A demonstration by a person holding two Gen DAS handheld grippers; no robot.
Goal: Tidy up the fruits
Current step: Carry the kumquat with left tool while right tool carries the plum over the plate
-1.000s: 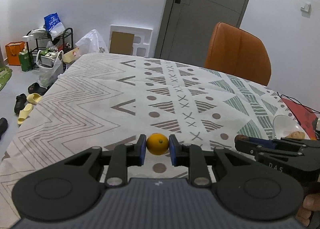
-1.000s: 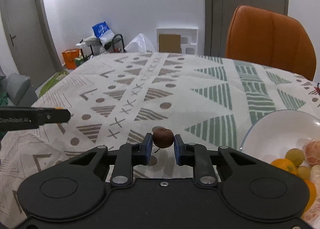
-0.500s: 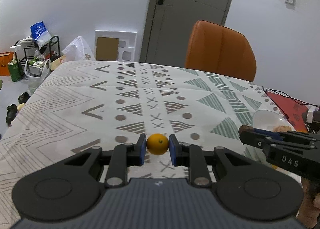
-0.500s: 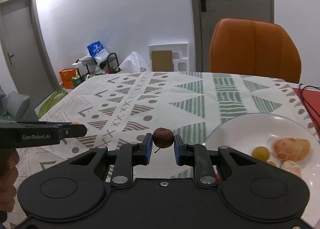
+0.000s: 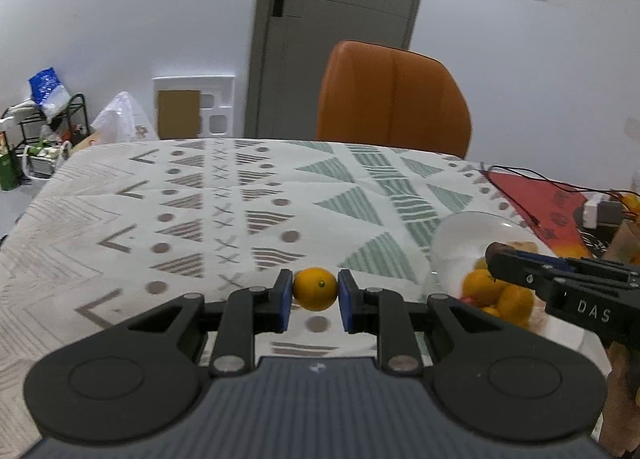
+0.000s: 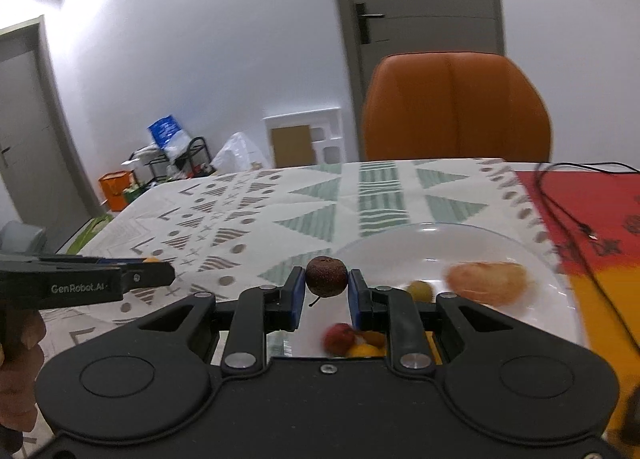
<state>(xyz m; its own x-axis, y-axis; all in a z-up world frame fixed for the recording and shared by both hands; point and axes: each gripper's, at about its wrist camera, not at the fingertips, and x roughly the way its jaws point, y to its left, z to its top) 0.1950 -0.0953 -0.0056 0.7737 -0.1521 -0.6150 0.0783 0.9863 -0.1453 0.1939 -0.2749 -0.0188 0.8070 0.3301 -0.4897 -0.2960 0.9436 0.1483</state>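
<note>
My left gripper is shut on a small orange, held above the patterned tablecloth left of the white plate. My right gripper is shut on a dark brown round fruit with a stem, hanging over the near left part of the white plate. On that plate lie a peeled orange piece, a small green fruit, a red fruit and several oranges. In the left wrist view the right gripper reaches in above the plate.
An orange chair stands at the table's far side, before a grey door. A red cloth with black cables lies right of the plate. Bags and a rack clutter the floor at left. A hand holds the left gripper.
Both grippers have swung right toward the plate with their fruits still held. The right gripper now hangs over the plate, where more fruit shows.
</note>
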